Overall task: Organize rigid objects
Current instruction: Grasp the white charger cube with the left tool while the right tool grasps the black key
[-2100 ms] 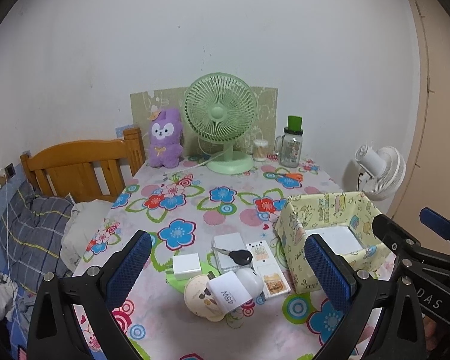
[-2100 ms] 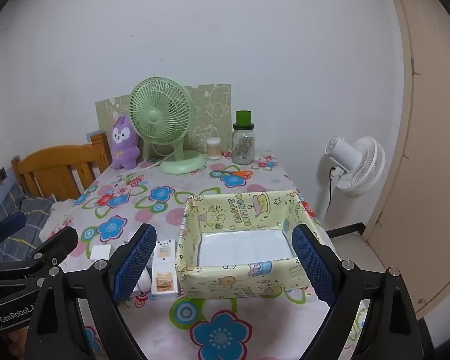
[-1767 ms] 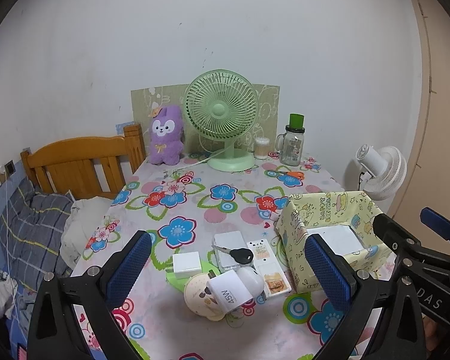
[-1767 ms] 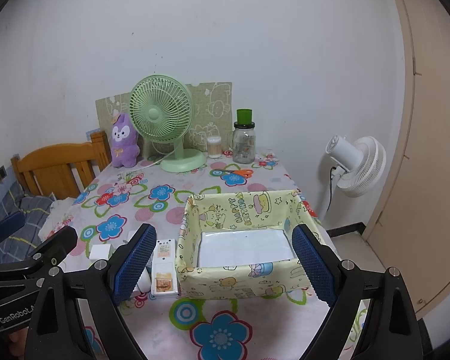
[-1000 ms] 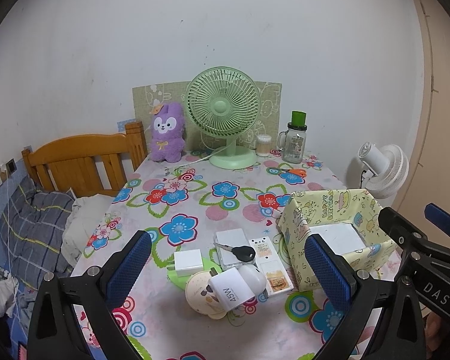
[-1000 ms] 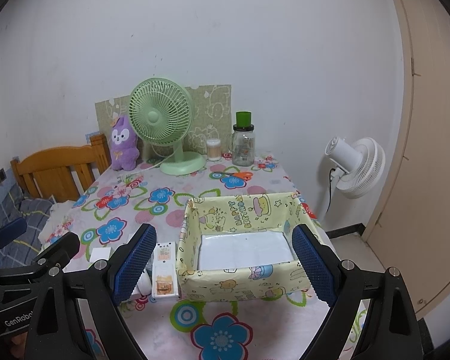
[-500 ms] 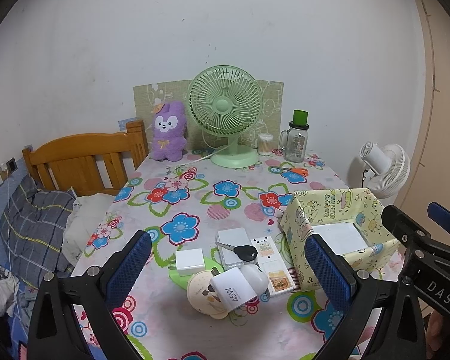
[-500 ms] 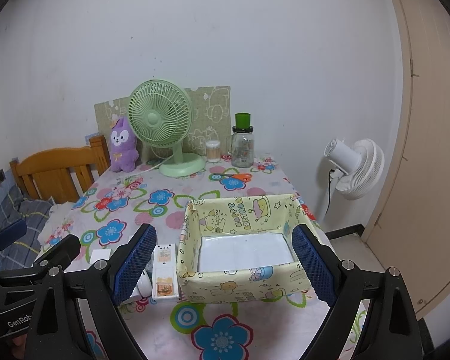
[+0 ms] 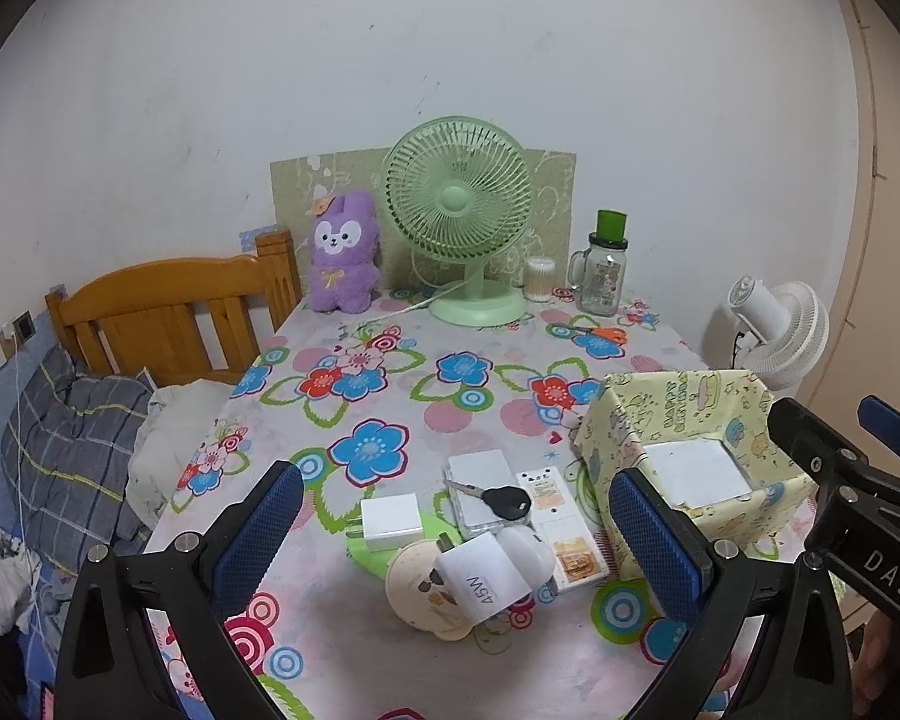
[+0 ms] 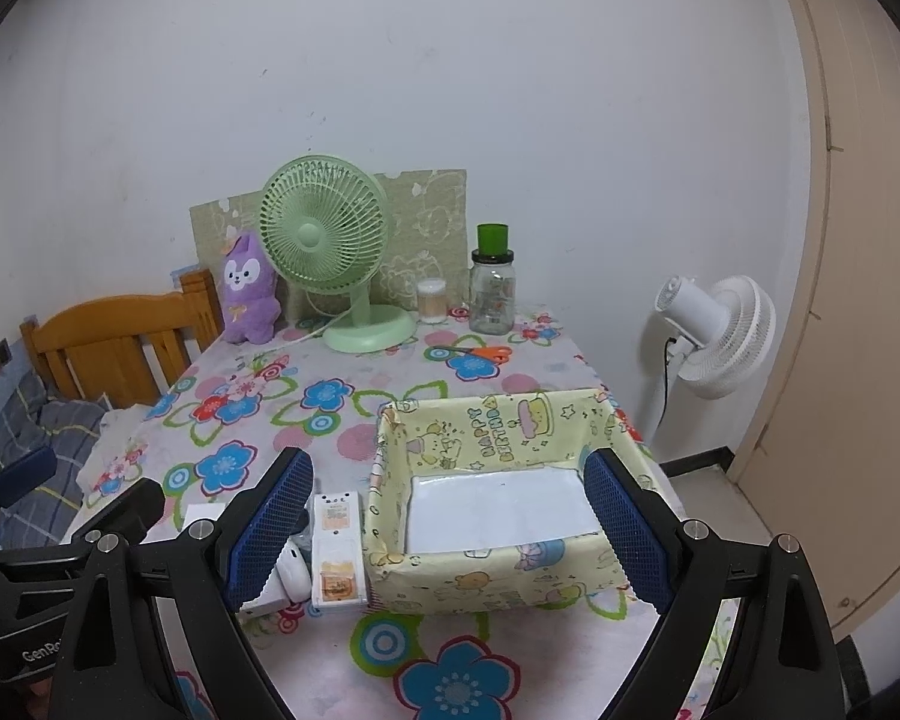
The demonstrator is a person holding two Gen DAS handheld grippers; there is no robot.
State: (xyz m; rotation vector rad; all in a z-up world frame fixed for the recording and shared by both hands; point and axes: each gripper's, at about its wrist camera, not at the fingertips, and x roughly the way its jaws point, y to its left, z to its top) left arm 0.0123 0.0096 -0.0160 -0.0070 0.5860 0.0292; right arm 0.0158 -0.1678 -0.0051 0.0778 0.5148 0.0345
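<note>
Box [image 10: 492, 585], yellow, w/ white sheet inside, on table [image 9: 390, 396] near right edge. Chargers [image 9: 390, 521], key [image 9: 506, 501], remote [image 9: 561, 531], poss. earbud case [image 9: 525, 547] piled just left of it. Left gripper [image 9: 450, 546], right gripper [image 10: 447, 534]: both spread wide, empty.

Both wrist views overlook the table [image 9: 390, 384] obliquely.

Soft, even indoor light, sharp fisheye views.
Wall [image 9: 450, 60] grey-white and dimmer toward black vignetted corners; straight edges bow near the rim; faint shadows on desk [image 9: 390, 408]; no glare or blur.
</note>
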